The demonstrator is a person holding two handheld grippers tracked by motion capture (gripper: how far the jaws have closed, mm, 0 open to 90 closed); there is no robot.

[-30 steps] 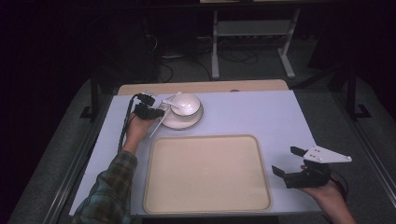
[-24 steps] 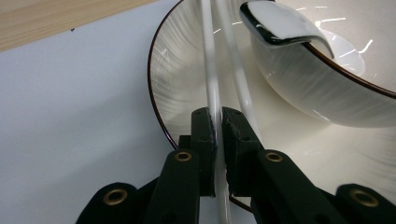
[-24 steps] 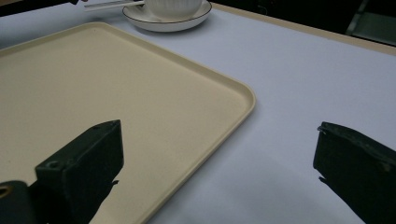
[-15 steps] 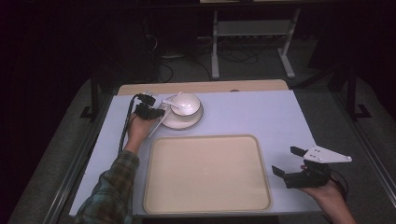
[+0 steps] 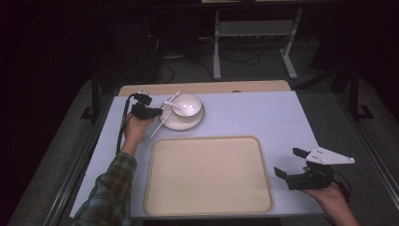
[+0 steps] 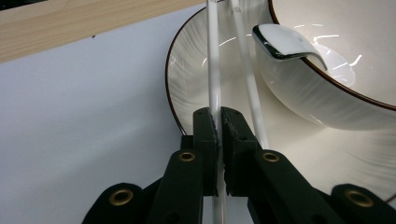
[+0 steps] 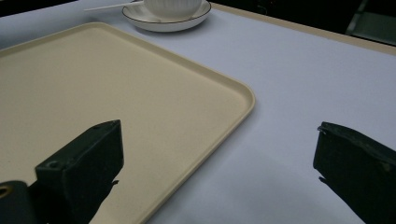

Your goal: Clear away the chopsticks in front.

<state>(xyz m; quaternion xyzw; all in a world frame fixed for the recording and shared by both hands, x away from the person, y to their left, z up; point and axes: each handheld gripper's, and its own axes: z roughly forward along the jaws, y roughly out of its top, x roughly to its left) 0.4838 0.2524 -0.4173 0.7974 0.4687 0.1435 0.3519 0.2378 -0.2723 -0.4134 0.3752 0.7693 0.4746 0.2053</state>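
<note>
A white chopstick [image 6: 214,88] runs up between the two jaws of my left gripper [image 6: 219,122], which is shut on it. A second white chopstick [image 6: 246,79] lies just right of the jaws, resting on the white plate [image 6: 184,79]. On that plate stands a white bowl [image 6: 327,98] with a white spoon [image 6: 285,44] in it. In the high view my left gripper [image 5: 149,112] sits at the plate's [image 5: 181,124] left edge, beside the bowl [image 5: 188,104]. My right gripper [image 5: 288,161] stands open and empty at the right of the beige tray [image 5: 207,174].
The beige tray [image 7: 93,88] lies bare in the middle of the white table top [image 5: 254,113]. A wooden strip [image 5: 211,87] runs along the far table edge. A metal stand [image 5: 254,33] is on the dark floor beyond.
</note>
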